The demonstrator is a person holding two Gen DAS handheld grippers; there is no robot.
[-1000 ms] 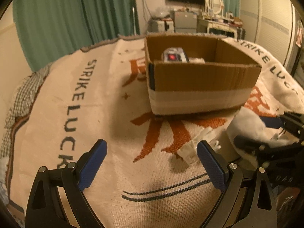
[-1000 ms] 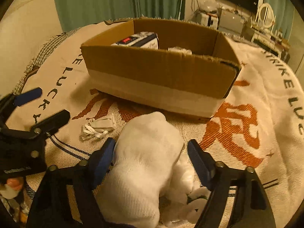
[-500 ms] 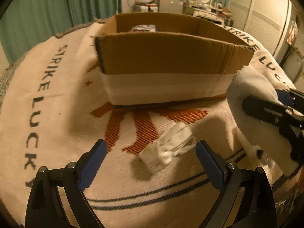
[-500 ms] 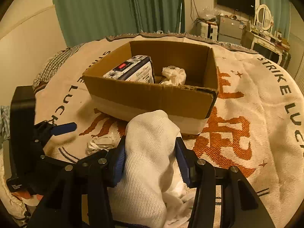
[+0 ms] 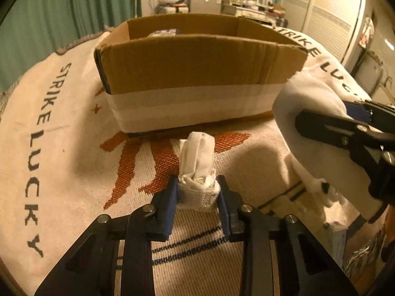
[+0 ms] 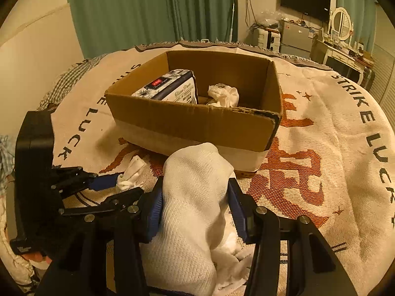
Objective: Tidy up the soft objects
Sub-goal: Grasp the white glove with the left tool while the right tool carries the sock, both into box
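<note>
Blanket [image 5: 74, 172] carries everything: the left gripper [image 5: 197, 192] clamps a small rolled cloth [image 5: 197, 157], its long axis pointing straight at the cardboard box [image 5: 192, 74] just ahead. Beside it, the right gripper [image 6: 195, 202] squeezes a bulky white sock [image 6: 195, 197] near the box's near-right corner, so both loads likely need lifting over the near wall.

Left gripper [image 5: 197, 192]: black frame, blue pads, closed on a white cloth bundle [image 5: 197, 160]. Right gripper [image 6: 195, 197]: black frame, blue pads, closed on a white knit sock [image 6: 195, 197]. Ahead of both: brown cardboard box [image 6: 197, 120] with white lower band, on a cream blanket [image 6: 333, 148] with orange motifs and dark lettering. Curtains [image 6: 148, 12]: green.
</note>
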